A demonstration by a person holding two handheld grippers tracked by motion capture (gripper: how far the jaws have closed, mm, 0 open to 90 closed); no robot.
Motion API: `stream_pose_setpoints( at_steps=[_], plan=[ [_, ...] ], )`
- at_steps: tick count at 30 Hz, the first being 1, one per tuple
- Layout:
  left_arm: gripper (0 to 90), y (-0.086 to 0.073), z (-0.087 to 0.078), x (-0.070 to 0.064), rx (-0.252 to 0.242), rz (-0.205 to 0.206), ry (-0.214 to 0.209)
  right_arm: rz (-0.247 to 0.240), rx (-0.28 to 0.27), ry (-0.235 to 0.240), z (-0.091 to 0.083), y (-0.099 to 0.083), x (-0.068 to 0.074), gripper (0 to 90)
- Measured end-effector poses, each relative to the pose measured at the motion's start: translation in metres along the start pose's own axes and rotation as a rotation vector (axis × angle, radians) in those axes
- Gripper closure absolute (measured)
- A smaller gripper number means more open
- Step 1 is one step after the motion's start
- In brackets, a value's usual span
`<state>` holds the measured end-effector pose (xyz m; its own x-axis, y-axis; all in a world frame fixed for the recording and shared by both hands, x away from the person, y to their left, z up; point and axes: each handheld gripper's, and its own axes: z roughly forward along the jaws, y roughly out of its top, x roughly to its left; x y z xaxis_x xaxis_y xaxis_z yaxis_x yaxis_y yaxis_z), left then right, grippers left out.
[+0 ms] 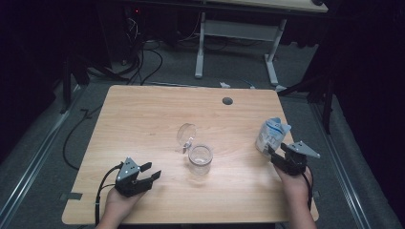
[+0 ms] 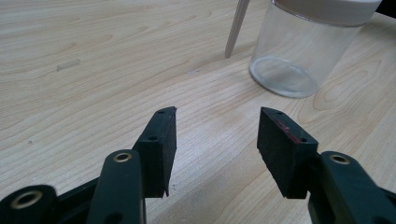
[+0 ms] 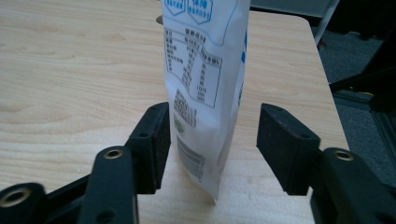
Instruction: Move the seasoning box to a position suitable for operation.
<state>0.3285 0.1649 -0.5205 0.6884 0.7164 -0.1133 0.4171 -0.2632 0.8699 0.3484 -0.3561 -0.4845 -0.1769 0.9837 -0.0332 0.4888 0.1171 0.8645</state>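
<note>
Right gripper [image 3: 212, 128]: jaws spread apart. White printed pouch [image 3: 205, 70] stands upright between them on the wooden desk [image 3: 70, 70], left jaw close against it.

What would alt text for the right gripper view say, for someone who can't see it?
A white printed pouch stands upright on a wooden table, between the open black jaws of the right gripper. One jaw sits close beside the pouch; the other stands clear of it.

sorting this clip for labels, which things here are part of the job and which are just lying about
In use:
white and blue printed pouch, between the open jaws of the right gripper
clear glass jar
left gripper

Lying about:
round clear lid
white-legged desk
</note>
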Motion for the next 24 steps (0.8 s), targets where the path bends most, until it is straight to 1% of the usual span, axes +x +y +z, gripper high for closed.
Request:
stream_pose_setpoints(
  at_steps=[4, 6, 8, 9, 11, 13, 18, 22, 24],
  plan=[
    [47.9, -0.001, 0.002, 0.0, -0.003, -0.006, 0.001, -0.02, -0.024, 0.019, 0.003, 0.005, 0.0, 52.2],
    [47.9, -0.001, 0.002, 0.0, 0.003, -0.003, -0.001, -0.027, -0.03, 0.026, 0.004, 0.007, -0.001, 58.9],
    [47.8, -0.001, 0.002, 0.0, 0.005, 0.003, -0.002, -0.029, -0.022, 0.019, 0.005, 0.01, -0.002, 59.6],
    [47.8, -0.001, 0.002, -0.001, 0.003, 0.002, -0.001, -0.027, -0.026, 0.02, 0.005, 0.011, -0.002, 61.1],
    [47.8, -0.001, 0.002, -0.001, 0.003, 0.003, -0.001, -0.027, -0.033, 0.02, 0.006, 0.013, -0.002, 61.2],
    [47.7, -0.001, 0.003, -0.001, 0.005, 0.003, -0.002, -0.039, -0.04, 0.02, 0.006, 0.015, -0.001, 62.0],
    [47.3, -0.002, 0.002, 0.0, 0.002, 0.0, -0.001, -0.049, -0.045, 0.022, 0.008, 0.014, 0.0, 64.5],
    [47.1, -0.002, 0.003, 0.0, 0.005, -0.001, -0.003, -0.082, -0.06, 0.014, 0.008, 0.011, 0.001, 72.2],
    [47.1, -0.002, 0.003, 0.0, 0.002, -0.001, -0.002, -0.084, -0.061, 0.009, 0.007, 0.011, 0.001, 76.2]
  ],
)
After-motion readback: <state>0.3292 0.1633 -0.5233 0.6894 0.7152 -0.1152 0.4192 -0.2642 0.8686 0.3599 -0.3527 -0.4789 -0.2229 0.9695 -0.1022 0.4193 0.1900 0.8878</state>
